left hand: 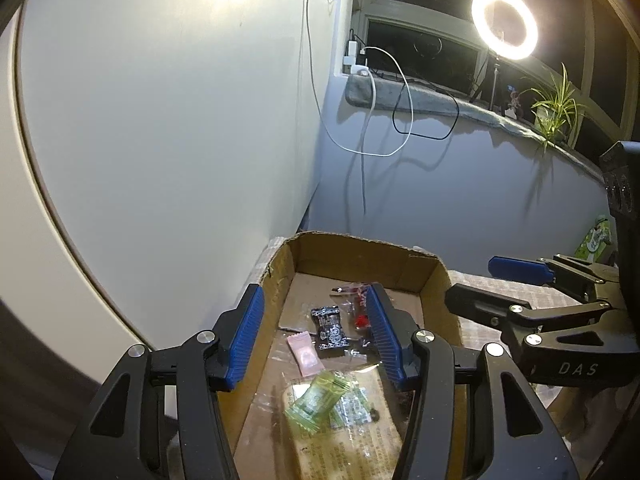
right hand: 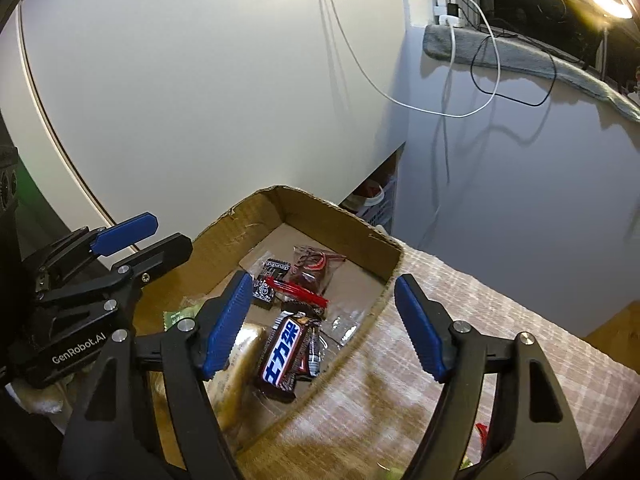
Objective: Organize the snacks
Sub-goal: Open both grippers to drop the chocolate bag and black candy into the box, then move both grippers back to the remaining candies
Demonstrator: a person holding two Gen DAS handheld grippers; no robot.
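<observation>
Both tools hang over the cardboard box point(left hand: 362, 258), and the step in hand looks like letting snacks go into it. The left tool point(left hand: 316, 338) is released, its 2 blue pads apart with nothing pressed between them; below it, at the near end of the box, a green candy wrapper point(left hand: 320, 400) lies on top of a clear packet over a pale bread-like snack point(left hand: 340, 444). The right tool point(right hand: 324, 326) is also released and stands wider, straddling the box's right wall, so its left pad is over the box floor and its right pad over the checked cloth on the desk point(right hand: 500, 312). A dark chocolate bar point(right hand: 286, 354) lies free in the box between its pads.

To finish well, I would lift each tool straight up before swinging away, so the pads do not catch the wrappers or the torn cardboard rim.

Mid-box lie a pink sachet point(left hand: 305, 354) and a black patterned packet point(left hand: 330, 330), then a red-topped clear packet point(right hand: 314, 268) toward the far wall. The far right stretch of floor is bare and would take more. A white panel point(left hand: 168, 120) stands close along the left side, leaving little room there; the desk to the right is the open way out.
</observation>
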